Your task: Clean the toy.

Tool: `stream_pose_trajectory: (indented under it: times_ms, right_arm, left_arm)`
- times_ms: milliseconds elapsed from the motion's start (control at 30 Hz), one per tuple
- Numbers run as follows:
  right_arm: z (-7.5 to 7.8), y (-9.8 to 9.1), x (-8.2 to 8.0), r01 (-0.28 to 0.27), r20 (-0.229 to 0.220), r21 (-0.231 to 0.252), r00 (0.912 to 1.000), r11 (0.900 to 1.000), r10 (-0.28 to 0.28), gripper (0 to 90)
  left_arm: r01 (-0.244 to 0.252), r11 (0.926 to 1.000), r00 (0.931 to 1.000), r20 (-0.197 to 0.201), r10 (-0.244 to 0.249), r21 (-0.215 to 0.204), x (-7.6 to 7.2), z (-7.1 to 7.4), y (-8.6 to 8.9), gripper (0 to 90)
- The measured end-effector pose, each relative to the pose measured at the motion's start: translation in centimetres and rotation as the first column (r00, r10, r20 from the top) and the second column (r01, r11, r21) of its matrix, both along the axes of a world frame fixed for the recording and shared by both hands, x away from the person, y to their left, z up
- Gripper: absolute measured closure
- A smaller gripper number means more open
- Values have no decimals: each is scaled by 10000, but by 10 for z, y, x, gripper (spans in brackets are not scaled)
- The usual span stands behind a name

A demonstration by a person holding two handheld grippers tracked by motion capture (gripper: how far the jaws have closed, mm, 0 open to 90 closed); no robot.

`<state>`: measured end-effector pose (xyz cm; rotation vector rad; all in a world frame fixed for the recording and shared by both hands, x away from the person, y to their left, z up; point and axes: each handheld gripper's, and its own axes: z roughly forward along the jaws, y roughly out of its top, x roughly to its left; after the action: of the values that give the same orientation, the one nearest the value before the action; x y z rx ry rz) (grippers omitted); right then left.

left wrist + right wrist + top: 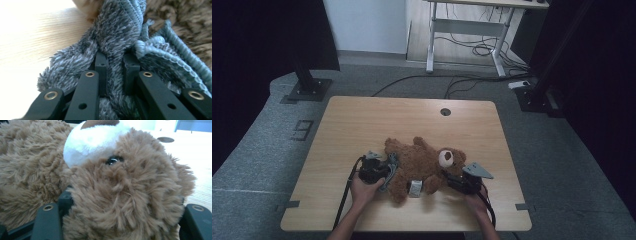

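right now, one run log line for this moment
left gripper: shut on grey scarf | right gripper: shut on teddy bear head | bear lying on table

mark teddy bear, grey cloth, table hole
teddy bear (95, 142), right gripper view, white muzzle.
grey cloth (117, 30), left gripper view, fuzzy fold above the jaws.
table hole (445, 111), high view, its centre.

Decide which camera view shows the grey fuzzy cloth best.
The left gripper view: the grey fuzzy cloth sits close up, pinched between the left gripper jaws. The high view shows a small strip beside the teddy bear.
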<state>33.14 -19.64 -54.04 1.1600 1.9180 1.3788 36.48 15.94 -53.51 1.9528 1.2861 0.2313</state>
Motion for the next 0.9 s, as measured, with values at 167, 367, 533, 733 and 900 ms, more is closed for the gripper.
stream_pose_trajectory:
  times_ms: [167,367,533,733,900]
  right_arm:
    - [1,-1,1,8,-14,-28,10000,10000,-8,297]
    - [4,-2,0,23,-103,-104,9999,9999,-24,213]
    - [8,-3,0,-75,-186,-74,9998,9999,74,149]
    - [10,-5,0,-134,-278,90,9995,9999,137,128]
    - [11,-6,-1,-160,-276,64,9995,9999,162,125]
  left_arm:
    - [-61,9994,9974,722,86,-345,-9,20,14,781]
    - [-209,9982,9903,1363,283,-557,-21,43,34,782]
    - [-613,9971,9874,1435,673,-458,-29,48,62,782]
    - [-1053,9938,9835,1443,1093,-352,-42,47,92,781]
    - [-1589,9873,9763,1478,1580,-55,-55,42,117,775]
